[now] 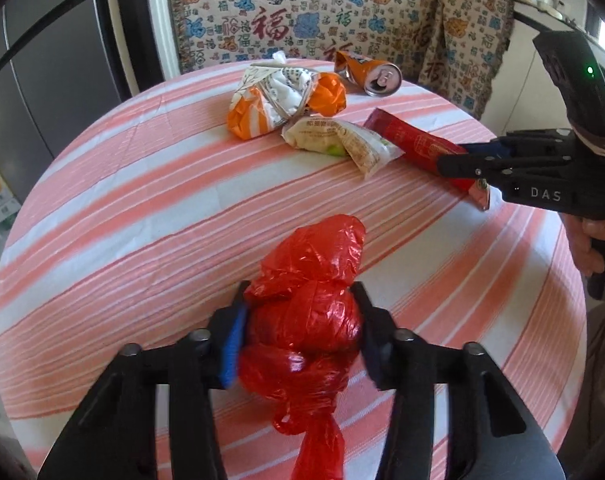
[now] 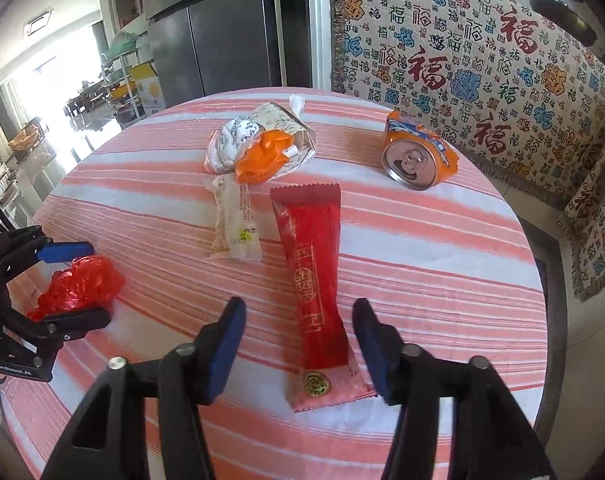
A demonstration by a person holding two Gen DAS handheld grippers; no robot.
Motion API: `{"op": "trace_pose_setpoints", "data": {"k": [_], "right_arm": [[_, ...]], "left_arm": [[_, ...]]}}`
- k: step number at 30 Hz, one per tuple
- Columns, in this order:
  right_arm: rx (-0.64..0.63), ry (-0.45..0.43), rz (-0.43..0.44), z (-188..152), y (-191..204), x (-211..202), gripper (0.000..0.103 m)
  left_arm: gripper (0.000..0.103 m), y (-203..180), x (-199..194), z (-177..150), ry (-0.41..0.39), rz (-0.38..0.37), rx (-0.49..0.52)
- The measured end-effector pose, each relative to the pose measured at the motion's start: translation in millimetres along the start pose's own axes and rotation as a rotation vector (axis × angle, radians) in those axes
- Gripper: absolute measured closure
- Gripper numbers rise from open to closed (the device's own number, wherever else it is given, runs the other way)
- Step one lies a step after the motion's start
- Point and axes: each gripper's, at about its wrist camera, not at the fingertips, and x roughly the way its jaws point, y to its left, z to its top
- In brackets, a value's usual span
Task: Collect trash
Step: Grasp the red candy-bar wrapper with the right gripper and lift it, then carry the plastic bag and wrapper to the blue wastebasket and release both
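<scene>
The red bag is clamped between the pads of the left gripper, squeezed at its knotted middle so that the tail hangs loose below; the plastic bulges around both pads, so the grip looks firm. The right gripper is held parted, its pads clear of the red sachet that lies between them on the striped cloth; the sachet's near end is straddled, apparently so that the narrow flat pack can be pinched across its width. Just beyond the sachet, to the left, a pale wrapper is laid flat. Farther off, a crumpled wad of orange and white paper is heaped, and to the right a crushed orange can rests on its side, its top turned toward the gripper. All four pieces remain to be collected.
</scene>
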Motion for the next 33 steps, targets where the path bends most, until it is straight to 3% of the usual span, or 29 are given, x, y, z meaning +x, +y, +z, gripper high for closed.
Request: {"op": "trace_pose_setpoints", "data": {"k": [1, 4, 7, 10, 11, 14, 17, 19, 21, 22, 33], "right_arm": [[0.008, -0.003, -0.021, -2, 0, -2, 0.083], [0.062, -0.017, -0.024, -5, -5, -14, 0.084], [0.09, 0.0, -0.025, -12, -9, -22, 0.084], [0.074, 0.039, -0.018, -20, -9, -19, 0.08], [0.071, 0.047, -0.015, -21, -10, -19, 0.074], [0.079, 0.038, 0.013, -18, -11, -24, 0.064], [0.061, 0.025, 0.003, -11, -9, -27, 0.063], [0.066, 0.03, -0.004, -8, -10, -23, 0.063], [0.081, 0.044, -0.025, -8, -12, -18, 0.066], [0.097, 0.045, -0.036, -7, -14, -17, 0.089], [0.194, -0.006, -0.013, -18, -37, -49, 0.091]], "left_arm": [[0.056, 4, -2, 1, -0.011, 0.008, -0.033], [0.056, 23, -6, 2, -0.032, 0.034, -0.162], [0.05, 31, -5, 0, -0.019, 0.078, -0.207], [0.032, 28, -1, -4, -0.003, 0.073, -0.201], [0.027, 26, -2, -4, -0.002, 0.078, -0.193], [0.026, 20, -4, -5, -0.003, 0.083, -0.174], [0.026, 18, -5, -2, -0.006, 0.081, -0.169], [0.028, 15, -6, -2, -0.011, 0.094, -0.159], [0.051, 12, -7, -1, -0.011, 0.105, -0.146], [0.056, 12, -7, 0, -0.006, 0.106, -0.144], [0.058, 0, -29, 9, -0.076, 0.165, -0.137]]}}
